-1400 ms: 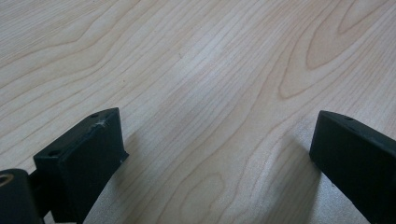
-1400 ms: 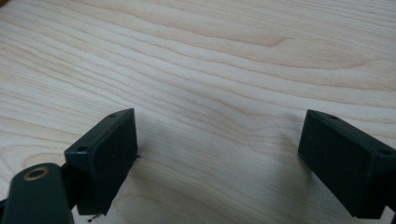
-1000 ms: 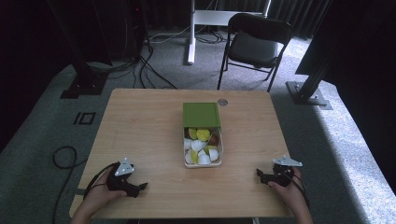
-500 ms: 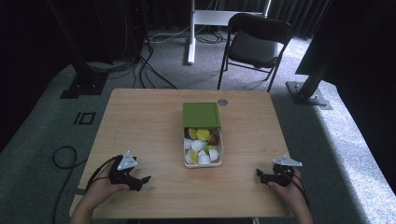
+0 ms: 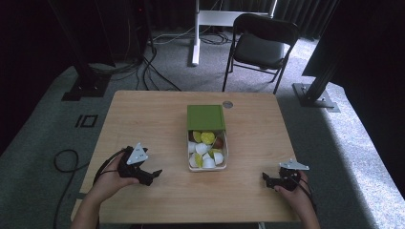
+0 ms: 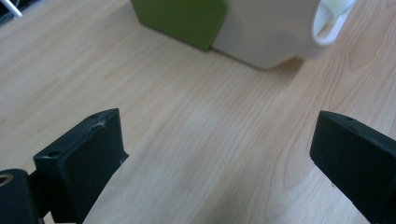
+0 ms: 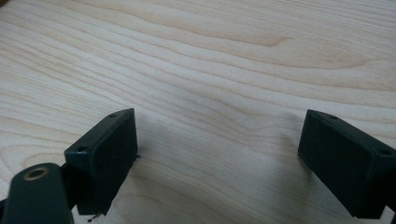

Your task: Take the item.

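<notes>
Since a second ago my left gripper has swung toward the white box at its two o'clock; that box sits mid-table, half under its green lid. Risk: jaws spread wide and empty could shove the box. My right gripper, open too, hovers over wood.

High view was dim, room dark at edges; daylight patch fell on floor far right. Surface was evenly lit, soft shadows. Both tool views were bright; near jaws soft, white box blurred.
</notes>
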Action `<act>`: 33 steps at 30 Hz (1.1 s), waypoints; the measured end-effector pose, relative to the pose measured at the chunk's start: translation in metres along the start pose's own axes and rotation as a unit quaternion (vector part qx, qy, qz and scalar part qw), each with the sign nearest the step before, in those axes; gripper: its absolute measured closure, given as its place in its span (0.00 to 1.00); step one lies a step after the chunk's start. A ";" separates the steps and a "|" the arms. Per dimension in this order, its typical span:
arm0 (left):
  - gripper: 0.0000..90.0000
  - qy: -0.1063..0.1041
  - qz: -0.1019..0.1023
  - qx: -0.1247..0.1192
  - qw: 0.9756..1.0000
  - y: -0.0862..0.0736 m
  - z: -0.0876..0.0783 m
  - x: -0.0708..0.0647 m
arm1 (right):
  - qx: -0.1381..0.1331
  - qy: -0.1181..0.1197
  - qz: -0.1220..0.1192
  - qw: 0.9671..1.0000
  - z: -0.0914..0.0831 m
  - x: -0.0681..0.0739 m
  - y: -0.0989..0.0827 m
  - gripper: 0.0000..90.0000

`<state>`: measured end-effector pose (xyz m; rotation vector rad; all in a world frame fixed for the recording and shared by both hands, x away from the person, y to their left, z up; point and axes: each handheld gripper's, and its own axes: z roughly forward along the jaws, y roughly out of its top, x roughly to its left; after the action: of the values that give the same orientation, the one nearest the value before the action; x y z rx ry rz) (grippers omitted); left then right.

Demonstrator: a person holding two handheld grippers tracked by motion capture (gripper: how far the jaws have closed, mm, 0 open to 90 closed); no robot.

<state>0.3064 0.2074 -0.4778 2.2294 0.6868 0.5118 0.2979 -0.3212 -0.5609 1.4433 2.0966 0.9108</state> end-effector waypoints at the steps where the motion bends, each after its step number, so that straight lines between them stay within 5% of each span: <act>1: 0.04 -0.001 0.002 0.000 1.000 0.004 0.000 -0.001 | 0.000 0.000 0.000 1.000 0.000 0.000 0.000 0.13; 10: 0.04 -0.017 0.017 -0.001 1.000 0.034 0.004 -0.006 | 0.000 0.000 0.000 1.000 0.000 0.000 0.000 0.13; 24: 0.04 -0.026 0.084 -0.012 0.996 0.078 0.017 -0.026 | 0.000 0.000 0.000 1.000 0.000 0.000 0.000 0.13; 28: 0.04 -0.030 0.083 -0.019 0.996 0.085 0.021 -0.028 | 0.000 0.000 0.001 1.000 0.000 0.000 0.000 0.13; 30: 0.04 -0.049 0.077 -0.026 0.996 0.093 0.024 -0.031 | 0.000 0.000 0.001 1.000 0.000 0.000 0.000 0.13; 33: 0.04 -0.043 0.087 -0.034 0.995 0.099 0.026 -0.035 | -0.001 0.000 0.000 1.000 0.000 0.000 0.000 0.13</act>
<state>0.3249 0.1146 -0.4265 2.2449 0.4260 0.5142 0.2980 -0.3212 -0.5609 1.4436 2.0950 0.9122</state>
